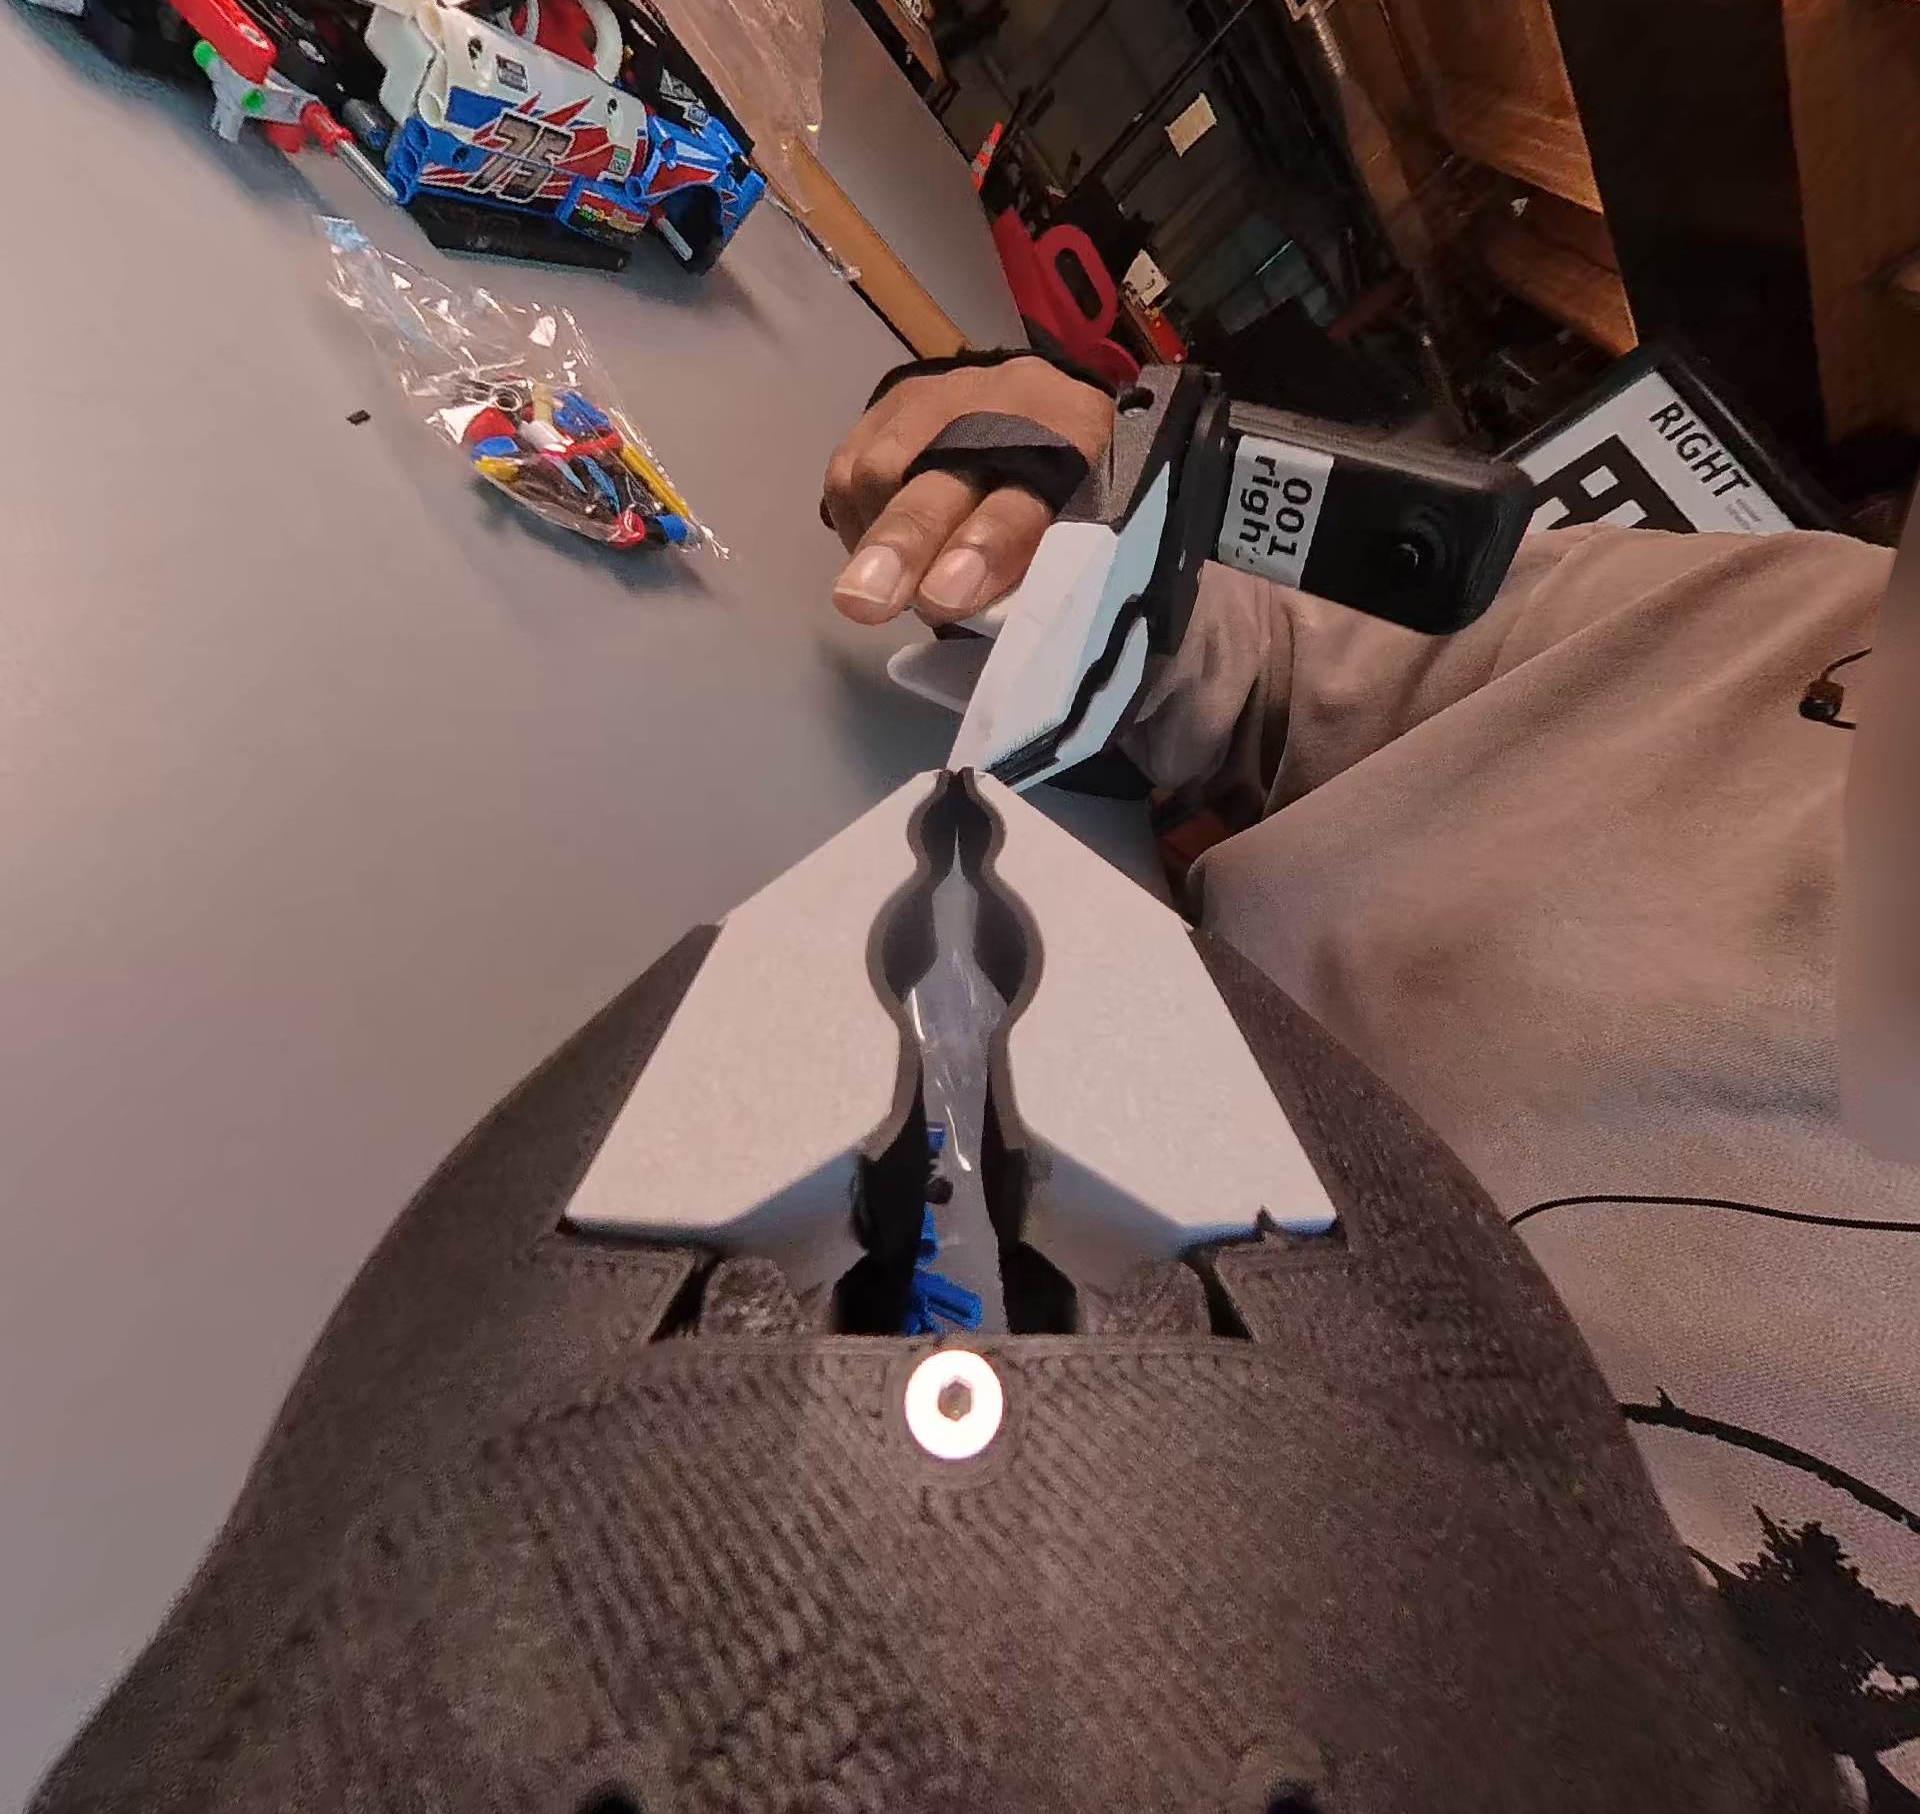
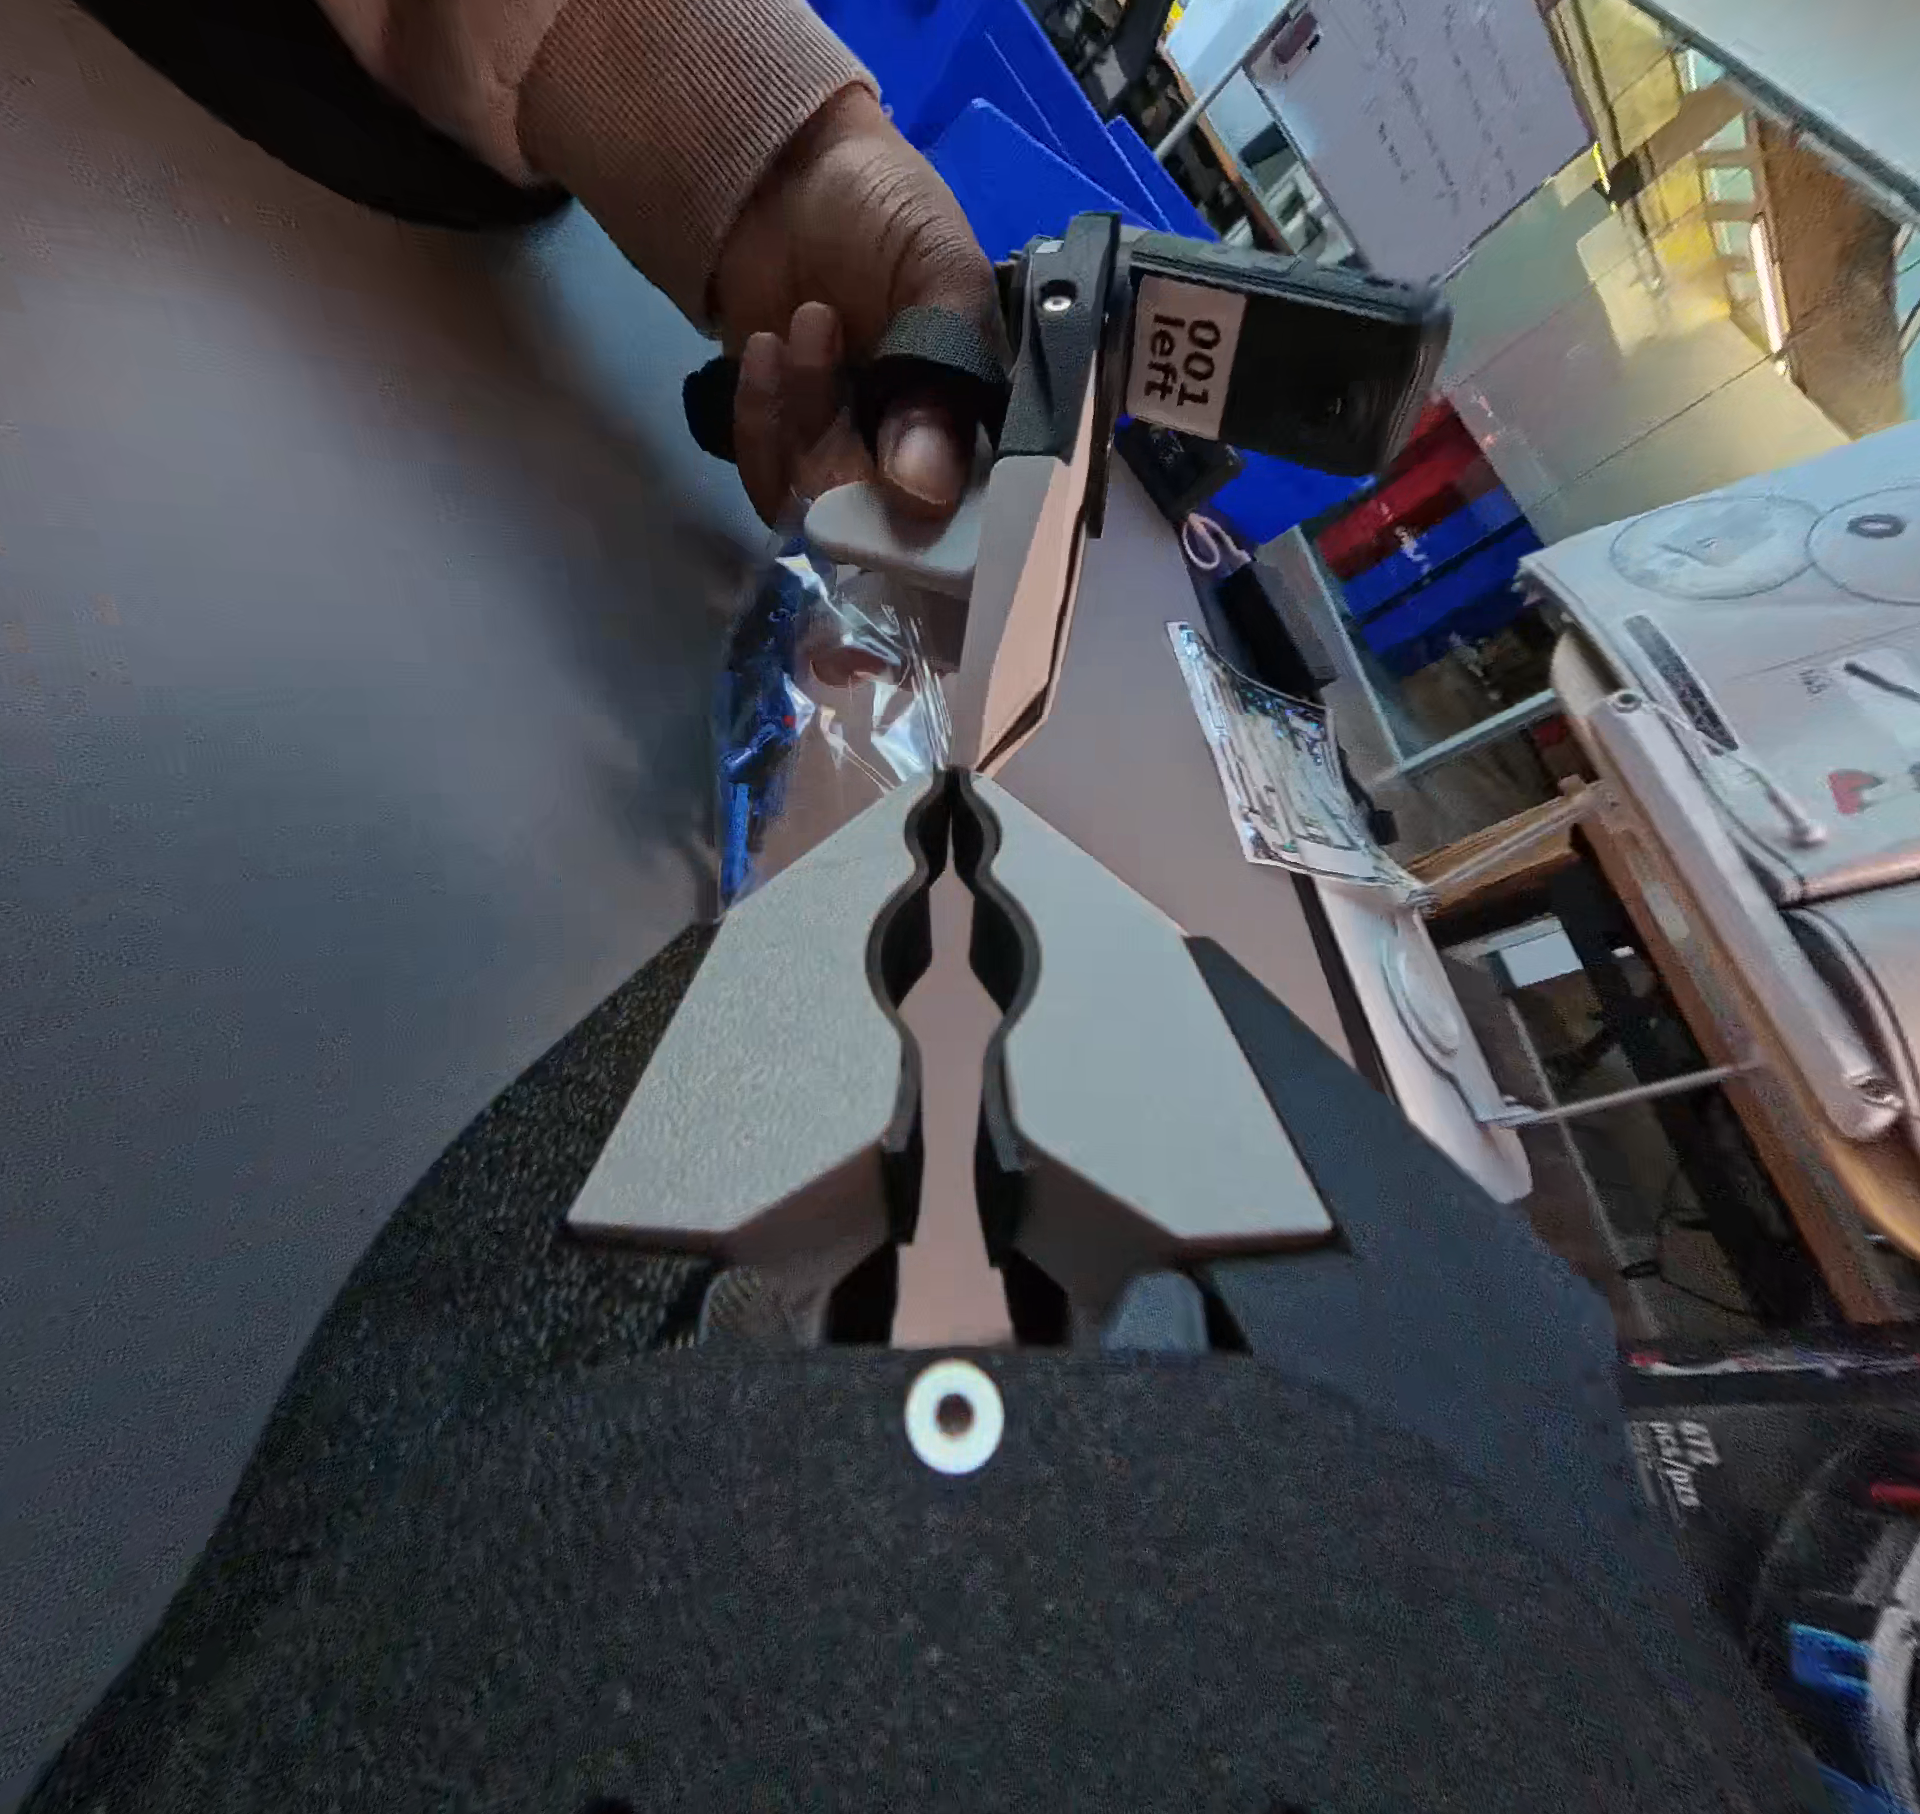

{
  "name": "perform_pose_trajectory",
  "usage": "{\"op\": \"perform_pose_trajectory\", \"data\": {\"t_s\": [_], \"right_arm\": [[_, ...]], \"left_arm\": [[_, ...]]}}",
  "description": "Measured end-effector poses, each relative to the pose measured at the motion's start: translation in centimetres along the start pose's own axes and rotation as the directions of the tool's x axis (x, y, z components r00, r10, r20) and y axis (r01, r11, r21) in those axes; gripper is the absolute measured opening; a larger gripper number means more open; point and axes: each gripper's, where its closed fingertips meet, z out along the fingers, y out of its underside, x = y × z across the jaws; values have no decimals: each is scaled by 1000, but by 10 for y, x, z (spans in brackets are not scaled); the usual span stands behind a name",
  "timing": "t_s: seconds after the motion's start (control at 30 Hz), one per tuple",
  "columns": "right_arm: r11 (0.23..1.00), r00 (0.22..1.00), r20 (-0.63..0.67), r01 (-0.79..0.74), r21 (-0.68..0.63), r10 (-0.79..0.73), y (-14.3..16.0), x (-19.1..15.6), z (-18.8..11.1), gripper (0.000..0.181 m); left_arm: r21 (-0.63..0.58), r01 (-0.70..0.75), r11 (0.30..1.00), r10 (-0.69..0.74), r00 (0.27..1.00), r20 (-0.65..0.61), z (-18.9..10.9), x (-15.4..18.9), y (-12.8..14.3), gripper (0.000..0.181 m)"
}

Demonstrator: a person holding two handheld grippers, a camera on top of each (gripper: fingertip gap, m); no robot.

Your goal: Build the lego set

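1. Bag (image 2: 831, 694), clear plastic with blue parts inside: held above the grey table (image 1: 208, 725), pinched at its top edge between the two claws, whose tips meet point to point. Likely step: tearing it open.
2. Left claw (image 1: 958, 788): pressed together on the bag film, which runs down the slot between its fingers; blue pieces show at the base.
3. Right claw (image 2: 954, 788): tips pressed together at the same edge; film between them cannot be confirmed, so the hold is a judgement.
4. Advice: keep both grips tight and close together, pull apart slowly, low over the table, so parts do not scatter.
5. Hands: right hand (image 1: 935, 507) and left hand (image 2: 842, 330) each wrap a handle, finger through a strap, claws angled toward each other.
6. Elsewhere: second parts bag (image 1: 561, 455) and the half-built car (image 1: 540, 133) lie well apart on the table.
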Motion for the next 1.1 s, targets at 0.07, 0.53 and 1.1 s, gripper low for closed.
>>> {"op": "perform_pose_trajectory", "data": {"t_s": [0.07,0.53,1.1], "right_arm": [[993,993,-18,114,-20,-115,1,-1,0,0],[887,891,-52,443,-128,-452,7,-6,3,0],[825,810,260,-560,78,526,-28,-4,-16,0]], "left_arm": [[-4,15,1000,-15,1000,-10,0,-1,1,0],[0,70,998,-70,997,-17,1,-10,3,0],[-74,-386,919,390,919,53,-2,33,7,15]]}}
